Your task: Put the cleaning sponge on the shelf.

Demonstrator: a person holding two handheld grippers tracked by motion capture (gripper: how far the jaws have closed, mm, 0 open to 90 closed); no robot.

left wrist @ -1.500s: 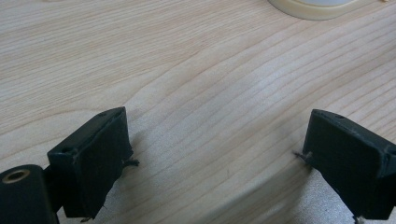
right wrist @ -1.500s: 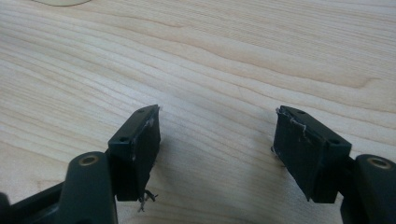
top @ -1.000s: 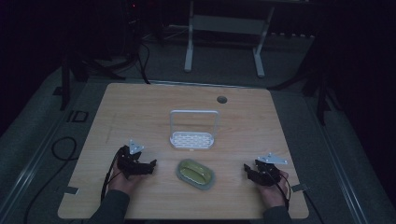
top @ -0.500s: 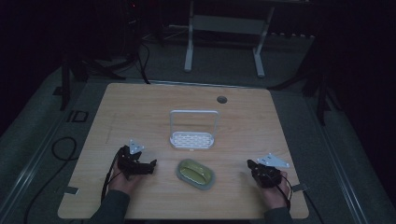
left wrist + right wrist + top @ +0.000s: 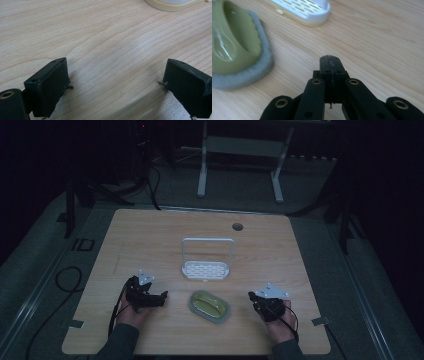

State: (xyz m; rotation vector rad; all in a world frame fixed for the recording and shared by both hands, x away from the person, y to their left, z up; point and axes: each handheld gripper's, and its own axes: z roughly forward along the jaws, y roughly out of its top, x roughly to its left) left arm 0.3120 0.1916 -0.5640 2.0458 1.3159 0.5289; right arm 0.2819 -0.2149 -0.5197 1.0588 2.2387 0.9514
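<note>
Although the wooden table [image 5: 150, 240] carries little, order the parts by size before acting. Largest is the white rack [image 5: 207, 268], a perforated tray with an upright wire handle, standing at mid-table. Next is the green oval dish [image 5: 210, 304], seated on a grey felt-like pad [image 5: 249, 75] just in front of the rack, between the two hands. Smallest are the tools: the left gripper [image 5: 117, 85] rests near the dish's left side with its jaws spread wide over bare wood, and the right gripper [image 5: 329, 63] lies well to the dish's right with its jaws pressed together on nothing. Handling judgement: the dish looks glossy, rigid and breakable (probably glazed, hence slippery); the pad looks soft and light. Take hold across the dish's raised rim, not the pad's limp edge.
</note>
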